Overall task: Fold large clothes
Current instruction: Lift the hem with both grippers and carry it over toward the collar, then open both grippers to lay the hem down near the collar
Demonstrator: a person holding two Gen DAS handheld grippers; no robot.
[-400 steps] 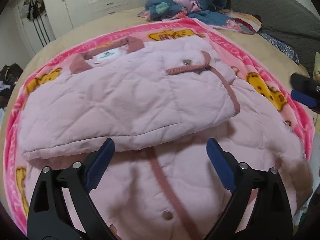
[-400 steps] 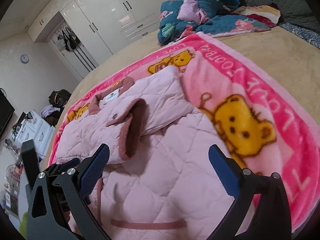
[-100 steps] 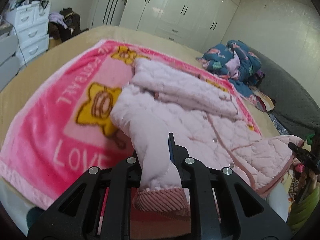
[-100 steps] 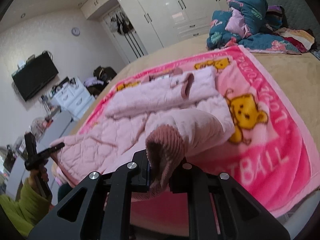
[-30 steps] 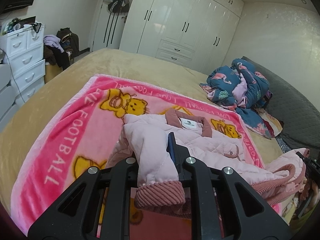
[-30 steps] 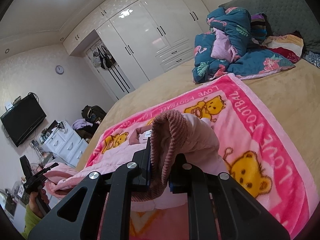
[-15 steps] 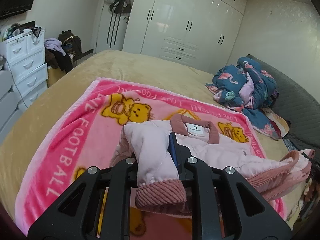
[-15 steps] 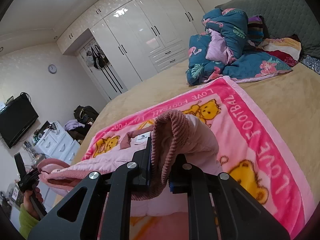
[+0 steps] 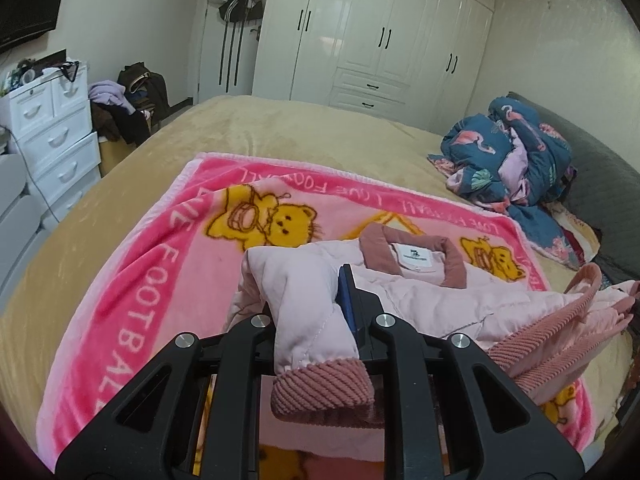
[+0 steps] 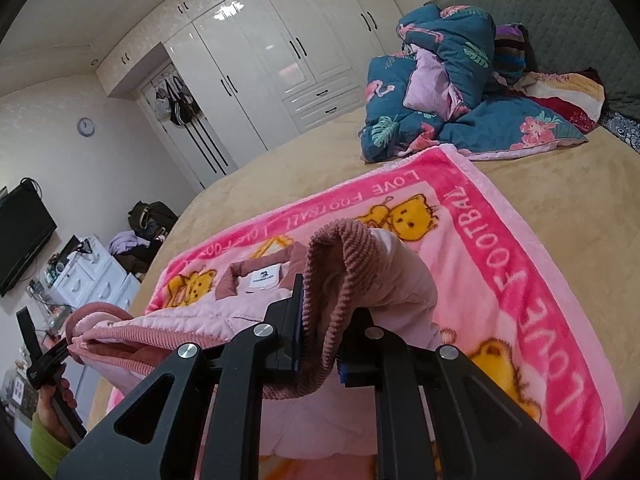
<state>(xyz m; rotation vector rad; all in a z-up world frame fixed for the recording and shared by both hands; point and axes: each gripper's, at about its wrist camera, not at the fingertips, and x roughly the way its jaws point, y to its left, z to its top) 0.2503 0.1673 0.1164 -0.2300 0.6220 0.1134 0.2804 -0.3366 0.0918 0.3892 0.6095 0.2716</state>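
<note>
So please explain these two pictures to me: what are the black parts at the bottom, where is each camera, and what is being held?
There is no robot here. A person holds a hand tool in each hand, and a camera on each looks forward along its jaws. In the left camera's picture, the left gripper is shut on a pink quilted jacket. In the right camera's picture, the right gripper clamps the jacket's ribbed hem. The jacket's collar end rests on a pink bear blanket on a bed.
</note>
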